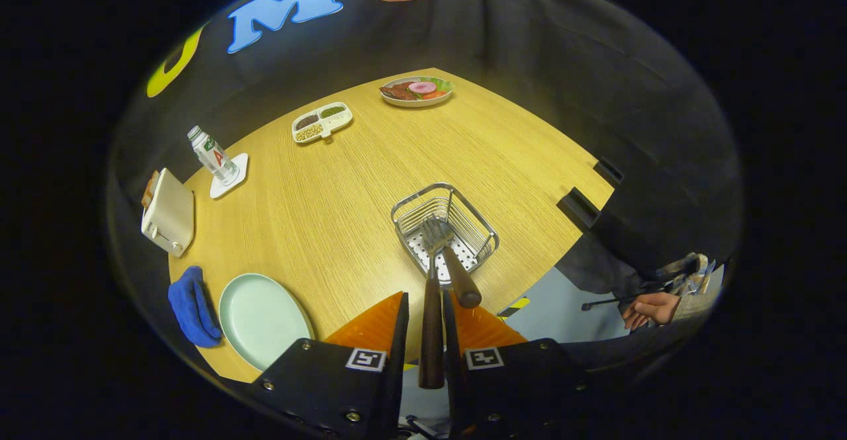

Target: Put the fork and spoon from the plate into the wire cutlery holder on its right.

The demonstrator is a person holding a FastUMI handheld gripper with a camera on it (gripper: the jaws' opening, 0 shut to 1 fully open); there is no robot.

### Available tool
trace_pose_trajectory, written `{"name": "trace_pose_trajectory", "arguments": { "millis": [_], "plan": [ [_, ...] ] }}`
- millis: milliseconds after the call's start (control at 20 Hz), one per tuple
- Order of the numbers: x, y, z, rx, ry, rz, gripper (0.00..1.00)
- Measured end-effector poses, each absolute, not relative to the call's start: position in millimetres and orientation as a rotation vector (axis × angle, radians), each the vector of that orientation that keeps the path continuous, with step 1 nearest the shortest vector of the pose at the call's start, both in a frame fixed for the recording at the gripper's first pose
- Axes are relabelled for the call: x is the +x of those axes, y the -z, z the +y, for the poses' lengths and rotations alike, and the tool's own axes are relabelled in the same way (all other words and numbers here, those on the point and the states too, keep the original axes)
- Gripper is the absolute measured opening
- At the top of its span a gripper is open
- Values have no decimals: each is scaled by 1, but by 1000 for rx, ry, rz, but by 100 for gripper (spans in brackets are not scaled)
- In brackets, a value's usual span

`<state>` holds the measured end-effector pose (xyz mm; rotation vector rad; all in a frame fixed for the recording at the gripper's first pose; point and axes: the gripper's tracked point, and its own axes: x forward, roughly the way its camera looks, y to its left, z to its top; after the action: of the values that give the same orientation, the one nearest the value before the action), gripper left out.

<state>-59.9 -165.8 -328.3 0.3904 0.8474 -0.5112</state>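
1. Fingers of the gripper [427, 324] are closed on a dark wooden handle, pressing it from both sides; the utensil's metal head reads as the fork [431, 274], its tines reaching over the near rim of the wire cutlery holder [445, 231].
2. Long axis of the fork runs straight ahead along the fingers, handle back between them, head just beyond them and above the holder's perforated floor.
3. Second utensil, presumably the spoon [456, 271], already stands in the holder, its wooden handle leaning out toward the fingers and lying just beside the fork's shaft; whether the two touch I cannot tell.
4. Pale green plate [261, 317] on the table [344, 188] sits well left of the fingers and looks bare.
5. My judgement: this is the last placement. The holder lies directly ahead, so the move turns on tipping the head down into the basket and clearing the leaning handle before release.
6. Risk: knocking that handle, or the fork catching on the wire rim.
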Motion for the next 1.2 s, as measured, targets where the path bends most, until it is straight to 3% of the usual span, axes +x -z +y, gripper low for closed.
{"name": "trace_pose_trajectory", "arguments": {
  "millis": [200, 300, 400, 600, 1200],
  "plan": [
    [-58, 324, -167, 353, 508, 836, 37],
    [-57, 320, -169, 333, 515, 823, 47],
    [-55, 316, -170, 323, 514, 812, 47],
    [-53, 311, -177, 293, 540, 807, 83],
    [-42, 307, -169, 218, 504, 814, 82]
  ]
}}
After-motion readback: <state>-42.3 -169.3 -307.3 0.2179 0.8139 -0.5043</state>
